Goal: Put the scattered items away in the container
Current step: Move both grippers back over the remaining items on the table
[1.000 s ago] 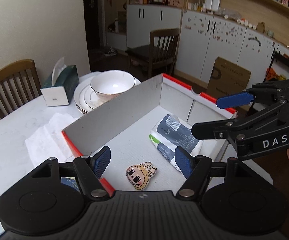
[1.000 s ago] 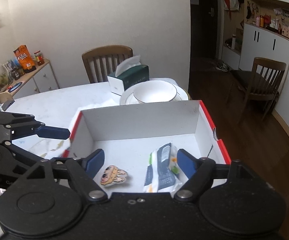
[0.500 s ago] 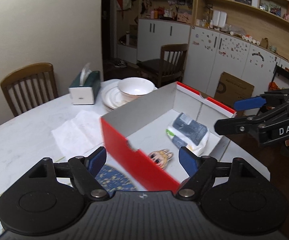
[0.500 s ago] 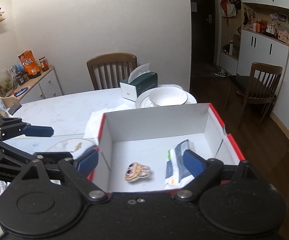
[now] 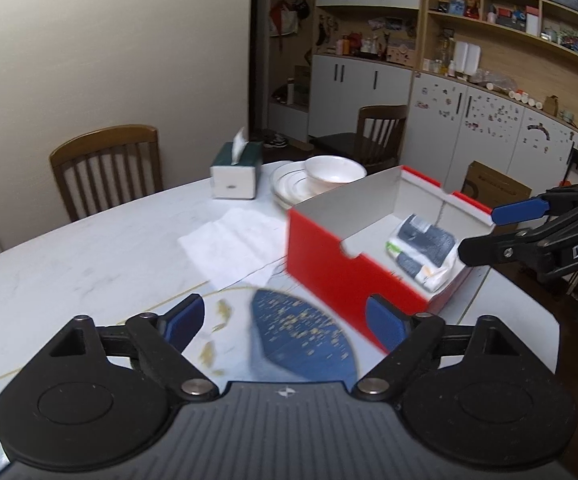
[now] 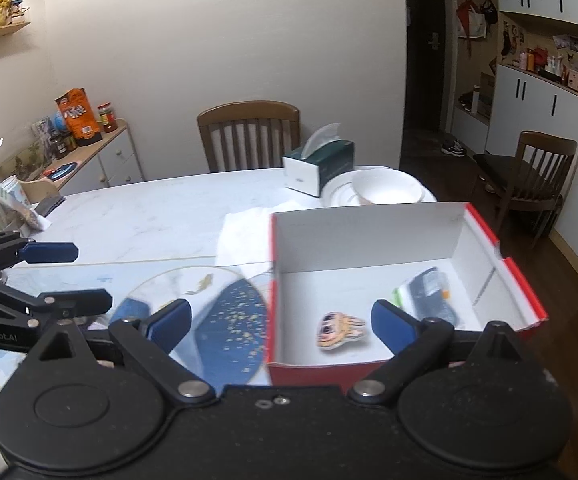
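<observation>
Red box (image 6: 405, 368) with white insides sits open on the white table (image 5: 89, 248), close in front of both grippers. In the right wrist view its near red wall is just past the right gripper (image 6: 281, 326), and two things lie on its floor. One is a little flat cartoon face with big eyes (image 6: 339, 330), near the front. The other is a soft white and dark pack (image 6: 429, 294), by the right wall. In the left wrist view only the pack (image 5: 423, 246) shows inside the box (image 5: 341, 276); the near wall hides the rest of the floor.

The left gripper (image 5: 285, 318) has its blue fingers wide apart and holds nothing. The right gripper's blue fingers are wide apart too, and they hold nothing. Each gripper shows at the edge of the other's view, off to the side of the box.

Just left of the box, a round fan (image 6: 225, 312) lies flat on the table. It is part dark blue with gold specks and part white. It is blurry in both views.

A bit farther back a white paper towel (image 5: 233, 244) lies flat, touching the box's far left corner. Behind it a white bowl (image 5: 335, 172) sits on stacked plates (image 5: 285, 184), with a green and white tissue box (image 5: 235, 174) beside them. A wooden chair (image 5: 107, 168) stands at the far side of the table.
</observation>
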Available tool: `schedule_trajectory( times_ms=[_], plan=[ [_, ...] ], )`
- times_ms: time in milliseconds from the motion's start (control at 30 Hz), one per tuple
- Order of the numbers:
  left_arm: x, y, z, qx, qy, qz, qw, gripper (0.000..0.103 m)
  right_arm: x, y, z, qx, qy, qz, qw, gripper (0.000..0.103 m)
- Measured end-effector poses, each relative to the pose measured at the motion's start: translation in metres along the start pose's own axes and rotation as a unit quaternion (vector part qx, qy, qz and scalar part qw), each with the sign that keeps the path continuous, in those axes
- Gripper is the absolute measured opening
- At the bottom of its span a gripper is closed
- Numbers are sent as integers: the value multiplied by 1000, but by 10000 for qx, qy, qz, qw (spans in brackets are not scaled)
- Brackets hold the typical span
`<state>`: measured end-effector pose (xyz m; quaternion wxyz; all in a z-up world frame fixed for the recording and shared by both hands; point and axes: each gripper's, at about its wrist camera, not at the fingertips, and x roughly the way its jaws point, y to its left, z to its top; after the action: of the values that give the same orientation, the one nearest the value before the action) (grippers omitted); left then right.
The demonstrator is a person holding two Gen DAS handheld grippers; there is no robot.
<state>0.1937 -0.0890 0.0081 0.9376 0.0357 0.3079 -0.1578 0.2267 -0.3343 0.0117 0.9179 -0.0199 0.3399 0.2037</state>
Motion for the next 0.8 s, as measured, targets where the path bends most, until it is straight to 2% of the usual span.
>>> schedule_trajectory(
  times_ms=[67,133,200,567,800],
  plan=[
    [-6,12,-8,-15,27,78,10000,90,1,12,0,-39,-8,27,10000,98],
    [-14,25,-17,-50,55,165,9998,99,2,24,0,-79,-4,36,10000,98],
    [-21,38,-26,-107,55,225,9997,102,3,37,0,-102,4,57,9999,98],
    [-53,103,-77,-155,198,490,9985,102,21,106,-19,-143,202,156,9996,99],
    [-61,125,-111,26,380,509,9980,102,34,142,-40,-154,437,170,9988,99]
  ],
)
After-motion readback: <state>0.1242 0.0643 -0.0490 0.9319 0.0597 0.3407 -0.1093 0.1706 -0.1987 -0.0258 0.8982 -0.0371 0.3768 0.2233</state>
